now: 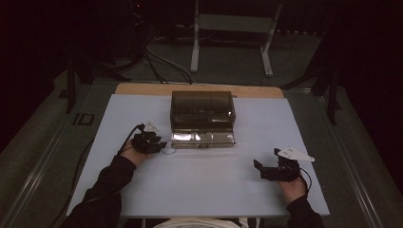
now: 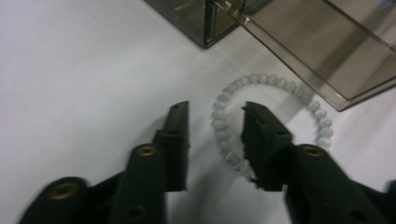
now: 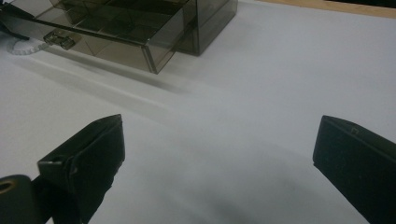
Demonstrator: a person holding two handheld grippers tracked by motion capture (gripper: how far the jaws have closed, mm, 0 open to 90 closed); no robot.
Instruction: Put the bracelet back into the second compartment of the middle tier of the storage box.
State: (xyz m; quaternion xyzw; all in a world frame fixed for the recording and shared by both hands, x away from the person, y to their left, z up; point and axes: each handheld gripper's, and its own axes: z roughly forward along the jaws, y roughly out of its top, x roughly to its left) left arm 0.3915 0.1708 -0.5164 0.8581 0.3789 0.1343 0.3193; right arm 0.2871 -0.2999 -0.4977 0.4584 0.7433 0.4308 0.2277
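one strand of the bead bracelet (image 2: 261,116), by the box's (image 1: 203,114) near-left corner, sits between my left gripper's (image 2: 215,135) half-open, unpressing fingers; beads may roll out. right gripper (image 3: 219,154) wide, empty.

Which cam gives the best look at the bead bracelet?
Left gripper view: the bead bracelet lies close up on the white table, single beads distinct, one side between the left gripper jaws. High view: a faint pale ring. Right gripper view: a sliver at the edge.
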